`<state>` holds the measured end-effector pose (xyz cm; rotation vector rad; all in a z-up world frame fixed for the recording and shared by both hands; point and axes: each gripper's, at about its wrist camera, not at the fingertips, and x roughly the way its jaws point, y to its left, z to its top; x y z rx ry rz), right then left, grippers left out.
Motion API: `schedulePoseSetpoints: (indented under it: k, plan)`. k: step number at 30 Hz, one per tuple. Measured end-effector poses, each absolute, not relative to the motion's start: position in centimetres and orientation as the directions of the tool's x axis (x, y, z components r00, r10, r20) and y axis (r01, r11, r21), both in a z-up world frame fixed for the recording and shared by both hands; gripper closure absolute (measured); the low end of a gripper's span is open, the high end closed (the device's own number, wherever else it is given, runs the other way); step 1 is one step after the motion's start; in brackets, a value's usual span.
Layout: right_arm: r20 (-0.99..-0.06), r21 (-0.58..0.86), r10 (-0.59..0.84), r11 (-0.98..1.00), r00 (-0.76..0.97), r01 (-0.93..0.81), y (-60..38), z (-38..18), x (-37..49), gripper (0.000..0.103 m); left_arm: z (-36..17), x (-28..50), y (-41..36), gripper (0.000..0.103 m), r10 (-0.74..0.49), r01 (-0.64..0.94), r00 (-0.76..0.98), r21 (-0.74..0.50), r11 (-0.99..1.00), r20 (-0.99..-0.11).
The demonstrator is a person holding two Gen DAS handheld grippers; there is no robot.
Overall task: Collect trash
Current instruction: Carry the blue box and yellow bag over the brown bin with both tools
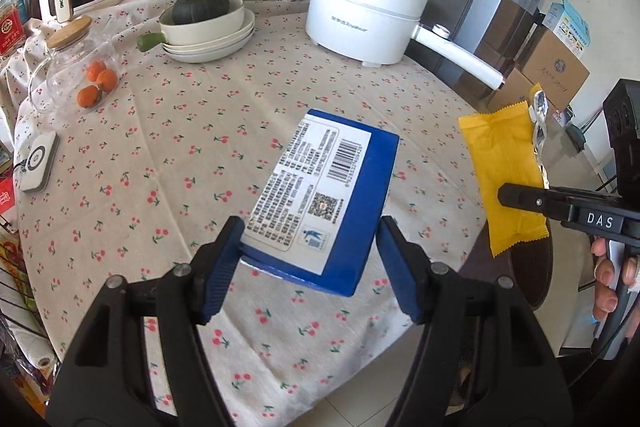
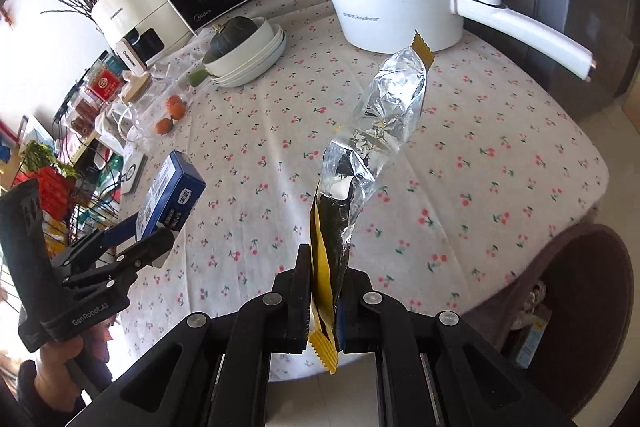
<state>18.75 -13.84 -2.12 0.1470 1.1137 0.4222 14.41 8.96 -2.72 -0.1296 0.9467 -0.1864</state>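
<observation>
My left gripper (image 1: 310,239) is shut on a blue carton (image 1: 320,195) with a white barcode label and holds it above the table's near edge. It also shows in the right wrist view (image 2: 172,195), lifted off the cloth. My right gripper (image 2: 324,267) is shut on a torn yellow wrapper (image 2: 372,131) with a silver inside, which stands up from the jaws. In the left wrist view the wrapper (image 1: 504,171) hangs at the right, past the table edge, held by the right gripper (image 1: 520,197).
The round table (image 1: 224,131) has a cherry-print cloth. A white electric pot (image 1: 364,15) with a long handle stands at the back, next to stacked bowls with a squash (image 1: 204,23). A glass jar and oranges (image 1: 96,83) are at left. A bin (image 2: 572,291) is below right.
</observation>
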Motion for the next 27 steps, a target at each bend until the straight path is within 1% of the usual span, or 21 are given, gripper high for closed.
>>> schedulePoseSetpoints:
  k: [6,9,12,17,27]
  plan:
    - [-0.827,0.340,0.390,0.920,0.404,-0.194,-18.4,-1.9,15.6,0.093,-2.6,11.8,5.6,0.034,-0.249,0.142,0.566,-0.205,0.968,-0.786]
    - [-0.832,0.339,0.373,0.928,0.411,-0.157,-20.5,-2.5,14.7,0.093,-2.6,11.3,3.8,0.034,-0.290,0.162,0.557,-0.241,0.957,-0.778]
    - [-0.834,0.340,0.366,0.930,0.413,-0.138,-22.5,-2.7,13.8,0.093,-2.8,11.4,1.8,0.034,-0.330,0.189,0.539,-0.270,0.944,-0.775]
    - [-0.838,0.337,0.350,0.935,0.419,-0.107,-25.8,-3.1,12.7,0.093,-3.3,11.4,-2.3,0.034,-0.355,0.267,0.514,-0.248,0.931,-0.781]
    - [-0.847,0.332,0.295,0.943,0.441,0.007,-32.6,-4.0,11.4,0.093,-5.0,12.6,-10.8,0.034,-0.439,0.377,0.445,-0.281,0.883,-0.781]
